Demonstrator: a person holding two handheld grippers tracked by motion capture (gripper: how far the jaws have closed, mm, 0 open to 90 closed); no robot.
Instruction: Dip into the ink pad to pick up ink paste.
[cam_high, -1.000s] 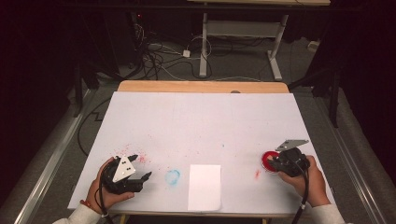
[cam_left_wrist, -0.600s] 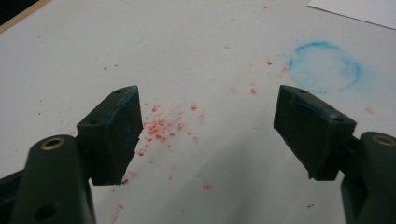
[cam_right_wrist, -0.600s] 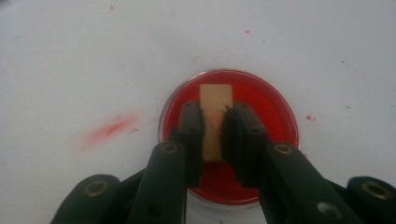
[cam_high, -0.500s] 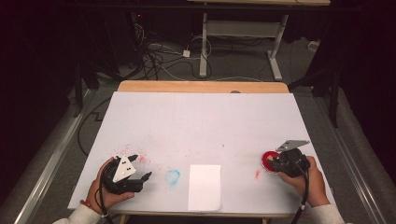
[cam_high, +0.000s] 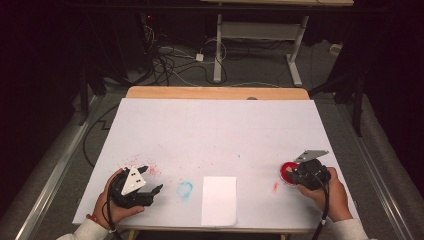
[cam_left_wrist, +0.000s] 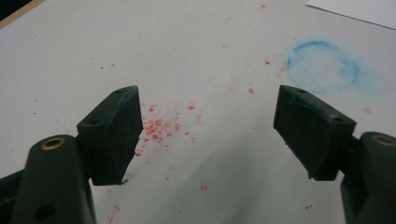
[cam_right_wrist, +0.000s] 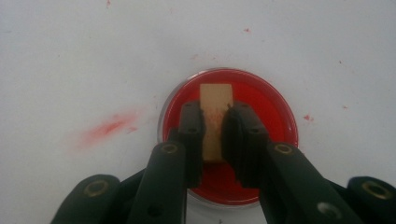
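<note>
Stamp pressed into red ink, paper waiting at centre

At near left the left gripper (cam_high: 145, 186) rests released, jaws wide apart over red specks, with a blue ring smudge (cam_high: 185, 189) just to its right. A white sheet of paper (cam_high: 219, 200) lies near the middle edge. At near right the right gripper (cam_right_wrist: 214, 135) is clenched on a tan block (cam_right_wrist: 215, 116) set in the red ink dish (cam_right_wrist: 271, 112). This looks like the inking step; next, I judge, lift it straight and carry it left to the paper.

A tan block (cam_right_wrist: 215, 122) over a red dish (cam_right_wrist: 275, 116); white table (cam_high: 215, 130) speckled red, ringed blue.
</note>
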